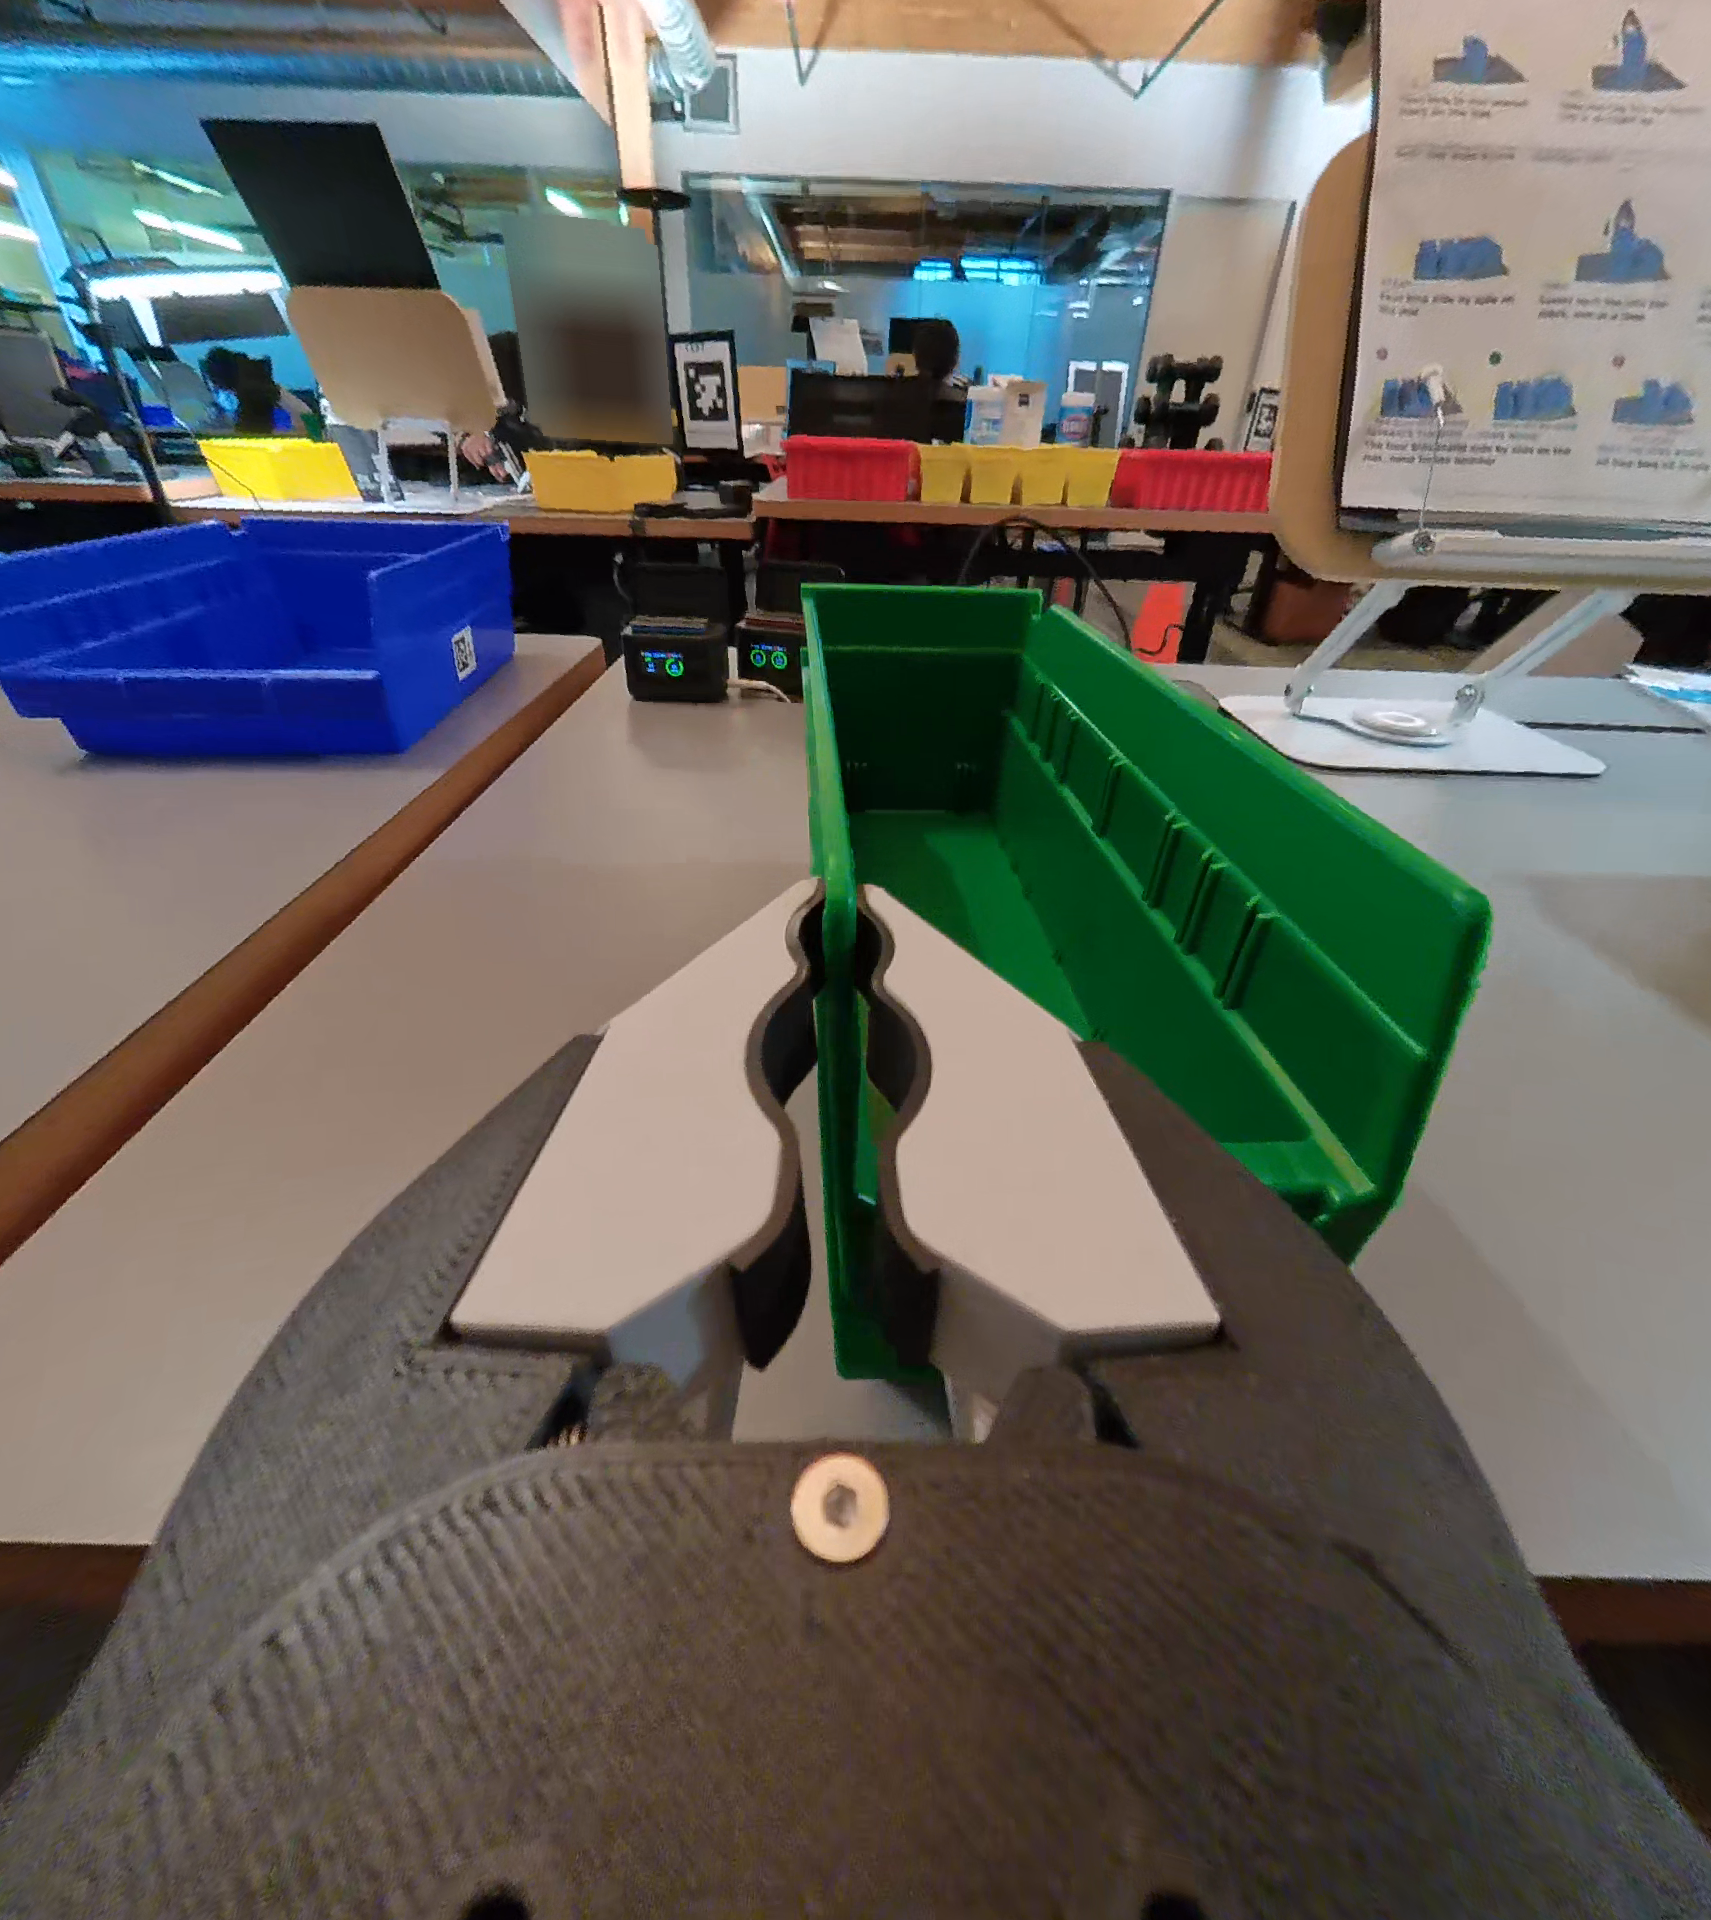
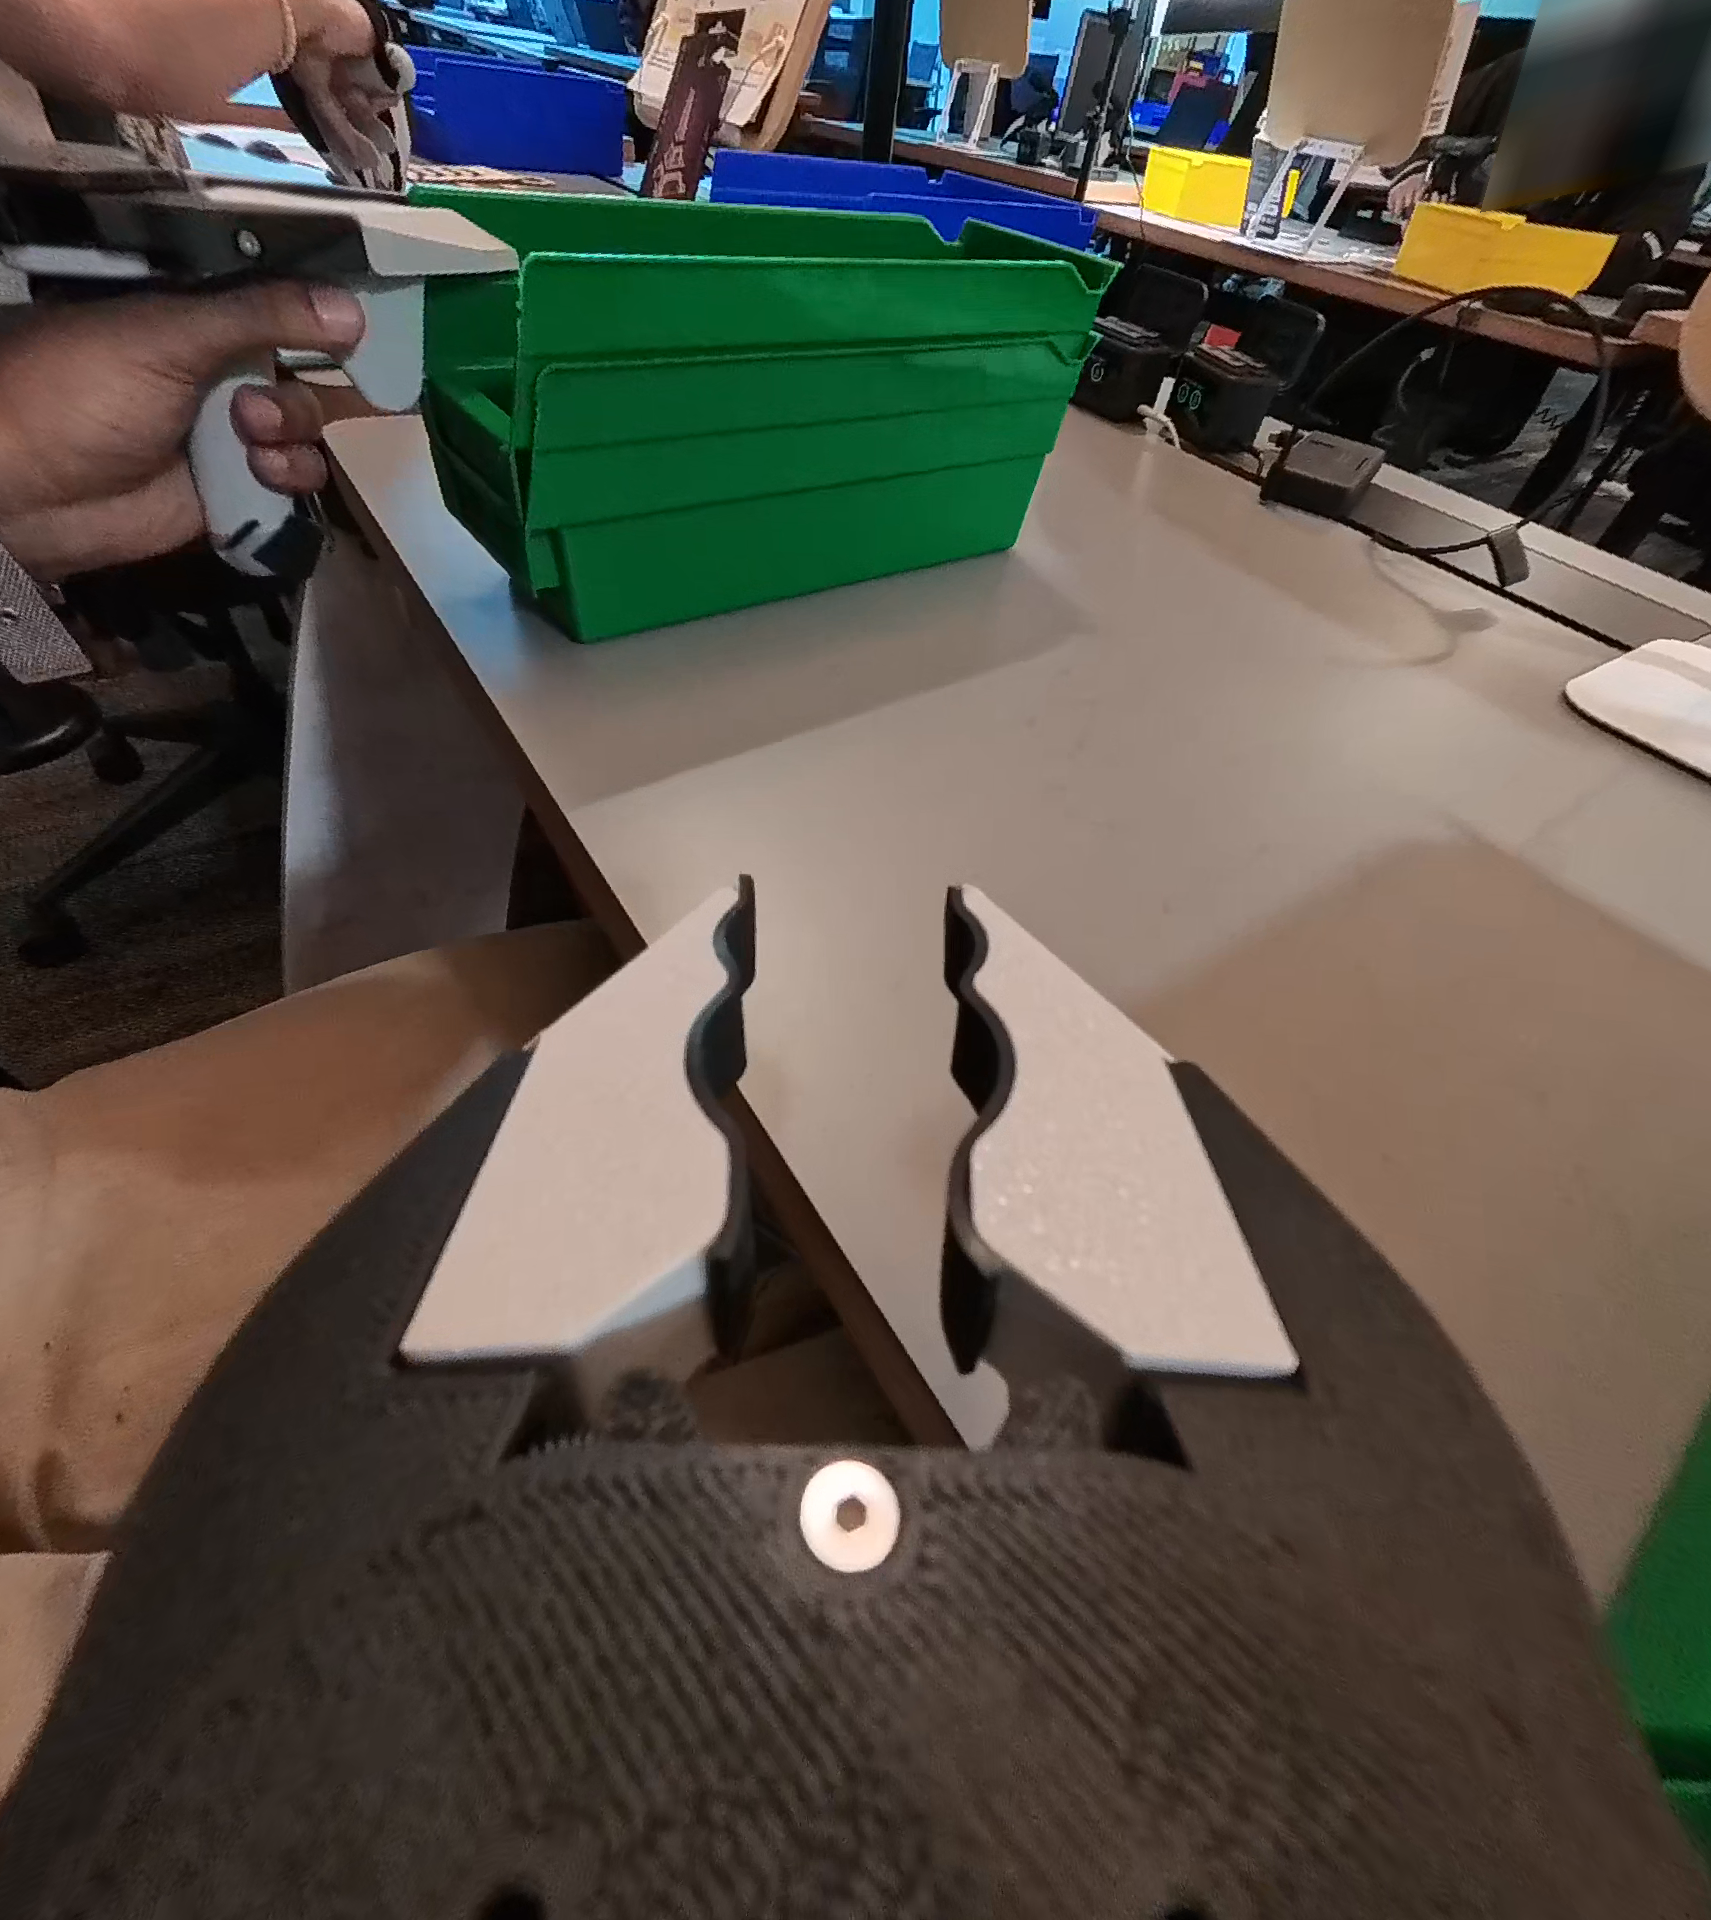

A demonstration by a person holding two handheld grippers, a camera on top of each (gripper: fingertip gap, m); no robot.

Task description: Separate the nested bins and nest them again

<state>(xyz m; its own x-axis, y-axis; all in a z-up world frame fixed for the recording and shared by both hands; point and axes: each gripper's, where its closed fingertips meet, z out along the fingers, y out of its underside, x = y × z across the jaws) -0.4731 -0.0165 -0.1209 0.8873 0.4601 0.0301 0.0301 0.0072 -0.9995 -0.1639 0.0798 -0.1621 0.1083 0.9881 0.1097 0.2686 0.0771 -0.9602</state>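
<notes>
The left gripper (image 1: pixel 838 935) is clamped on the side wall of the top green bin (image 1: pixel 1090 883), which sits tilted in a stack of nested green bins (image 2: pixel 778 488) on the grey table (image 2: pixel 1194 779). The right gripper (image 2: pixel 849 914) hovers over the table's near edge with its fingers spread, grasping nothing, well apart from the stack. A blue bin (image 1: pixel 238 634) rests on the neighbouring table.

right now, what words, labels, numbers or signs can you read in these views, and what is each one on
None can be quoted; these things bear writing or marks:
Paper sheet on the stand at right: printed lines under blue pictures, blurred.
Blue bin: square code sticker, no readable words.
Black devices behind the table: lit screens, too small.
Far sign: black-and-white marker pattern only.
Green bin: no writing seen.
</notes>
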